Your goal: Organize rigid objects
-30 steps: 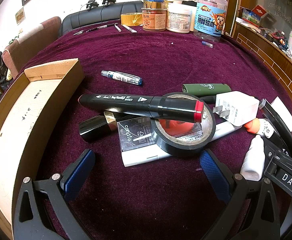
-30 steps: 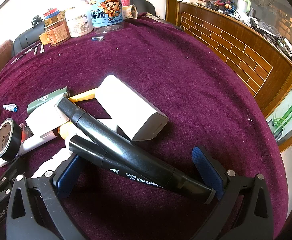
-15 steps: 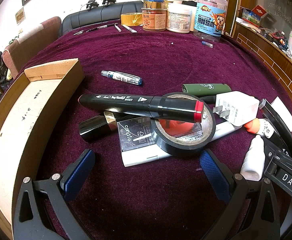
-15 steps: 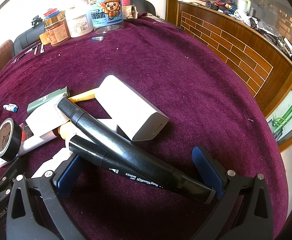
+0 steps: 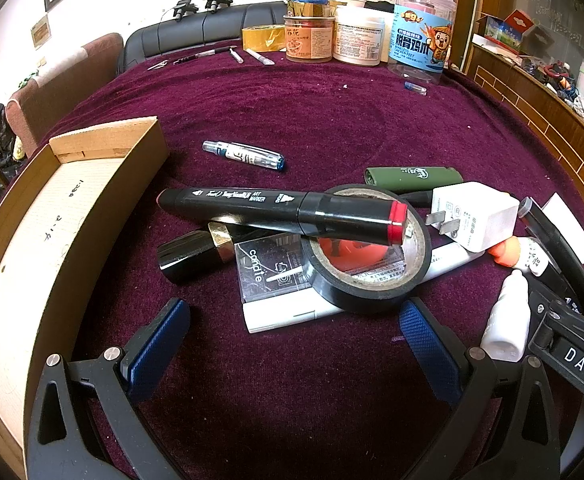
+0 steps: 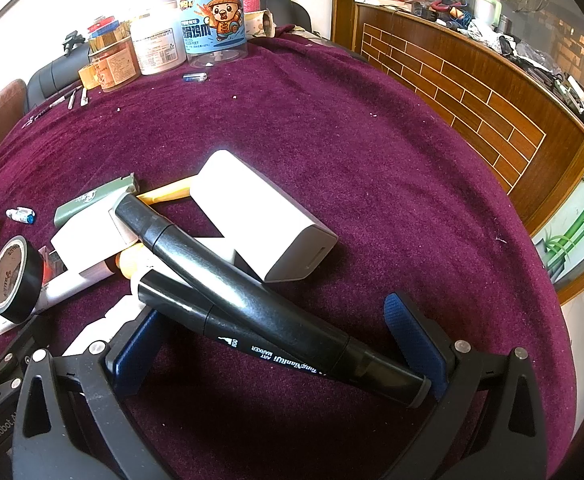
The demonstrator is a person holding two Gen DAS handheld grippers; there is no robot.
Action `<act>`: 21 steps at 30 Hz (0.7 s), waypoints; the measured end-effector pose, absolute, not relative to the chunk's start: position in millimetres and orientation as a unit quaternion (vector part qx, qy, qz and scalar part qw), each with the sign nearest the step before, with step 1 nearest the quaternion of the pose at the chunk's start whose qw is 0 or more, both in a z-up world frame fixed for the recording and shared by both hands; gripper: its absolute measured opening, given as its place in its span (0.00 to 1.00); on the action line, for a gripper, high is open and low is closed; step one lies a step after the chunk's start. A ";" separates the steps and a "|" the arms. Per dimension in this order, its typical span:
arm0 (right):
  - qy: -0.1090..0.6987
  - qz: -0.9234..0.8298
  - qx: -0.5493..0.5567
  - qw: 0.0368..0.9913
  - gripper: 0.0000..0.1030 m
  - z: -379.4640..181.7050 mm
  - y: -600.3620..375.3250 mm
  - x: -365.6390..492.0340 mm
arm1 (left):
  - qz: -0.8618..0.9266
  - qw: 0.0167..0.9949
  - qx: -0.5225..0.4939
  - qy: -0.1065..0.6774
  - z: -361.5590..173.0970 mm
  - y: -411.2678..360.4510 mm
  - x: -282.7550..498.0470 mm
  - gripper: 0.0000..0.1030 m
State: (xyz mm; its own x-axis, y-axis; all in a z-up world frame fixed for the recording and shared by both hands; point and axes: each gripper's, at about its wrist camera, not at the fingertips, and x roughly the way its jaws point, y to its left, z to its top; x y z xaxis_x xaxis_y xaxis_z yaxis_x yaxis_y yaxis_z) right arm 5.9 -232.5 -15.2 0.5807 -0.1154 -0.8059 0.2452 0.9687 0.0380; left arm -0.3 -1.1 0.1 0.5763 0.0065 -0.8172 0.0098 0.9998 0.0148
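- Right wrist view: your right gripper (image 6: 279, 340) is spread wide, holding nothing; two black markers (image 6: 251, 304) lie crossed between its pads, the white power bank (image 6: 263, 216) just beyond.
- Your left gripper (image 5: 292, 332) gapes empty; the tape roll (image 5: 368, 276) and red-capped marker (image 5: 283, 208) sit ahead, the cardboard box (image 5: 31, 240) to its left.

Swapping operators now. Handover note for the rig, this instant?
Left gripper: jaws open, empty, low over the cloth just short of the tape roll.
Right gripper: jaws open, straddling two crossed black markers, not closed on them.
Cardboard box on the left: nothing visible inside it.
Pile: red-capped marker lying across the tape roll, white charger, green lighter, small white bottle, white power bank.
Done: nothing sorted.
Left: everything; the right-hand markers look like the likely first pick.
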 end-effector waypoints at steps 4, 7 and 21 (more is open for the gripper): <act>0.447 -0.099 0.070 0.886 1.00 -15.6 -231.2 4.3 | -0.036 0.872 0.020 0.487 0.5 -2.8 1.4 0.99; 0.462 -0.029 0.036 0.886 1.00 -13.5 -225.9 4.2 | -0.090 0.862 0.037 0.498 1.7 2.5 -12.1 0.98; 0.511 -0.007 0.028 0.859 1.00 -11.4 -216.9 -9.9 | -0.095 0.870 0.063 0.480 3.3 -2.9 -29.6 0.99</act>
